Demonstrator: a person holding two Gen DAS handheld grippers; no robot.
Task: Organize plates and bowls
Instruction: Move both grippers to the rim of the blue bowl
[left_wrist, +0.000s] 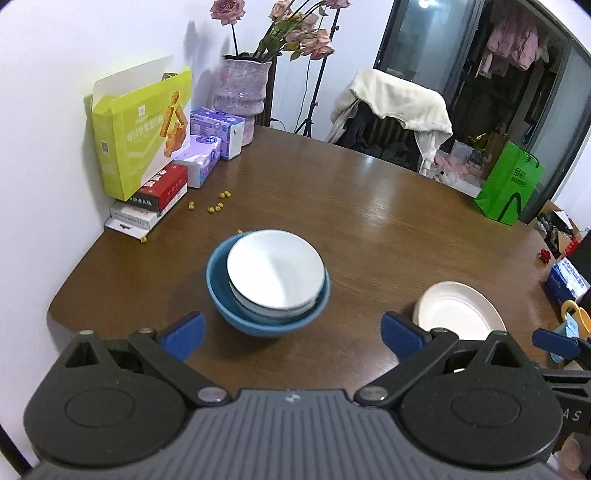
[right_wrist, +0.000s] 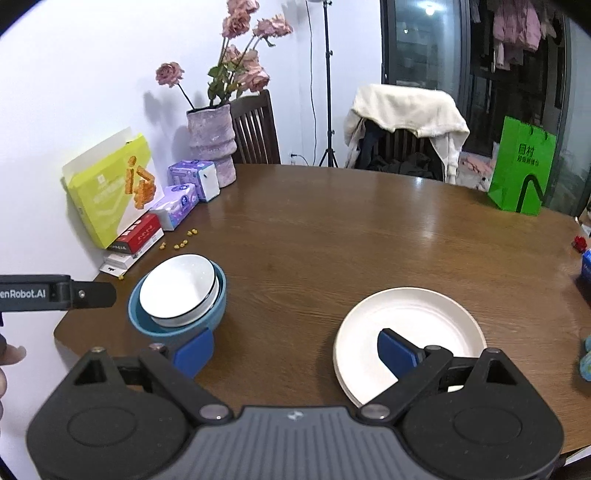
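A white bowl (left_wrist: 275, 273) sits nested and tilted inside a blue bowl (left_wrist: 229, 314) on the brown table (left_wrist: 369, 206). A cream plate stack (left_wrist: 458, 310) lies to the right of the bowls. My left gripper (left_wrist: 291, 334) is open and empty, just in front of the bowls. In the right wrist view the bowls (right_wrist: 177, 288) are at left and the plates (right_wrist: 410, 325) at right. My right gripper (right_wrist: 295, 350) is open and empty, its right finger over the plate's near side. The left gripper's side (right_wrist: 55, 293) shows at the left edge.
Boxes and tissue packs (left_wrist: 155, 155) stand along the wall at back left, with a vase of roses (left_wrist: 240, 92) behind. Small yellow bits (left_wrist: 216, 205) lie on the table. A green bag (right_wrist: 521, 166) stands at back right. Blue items (left_wrist: 567, 284) sit at the table's right edge.
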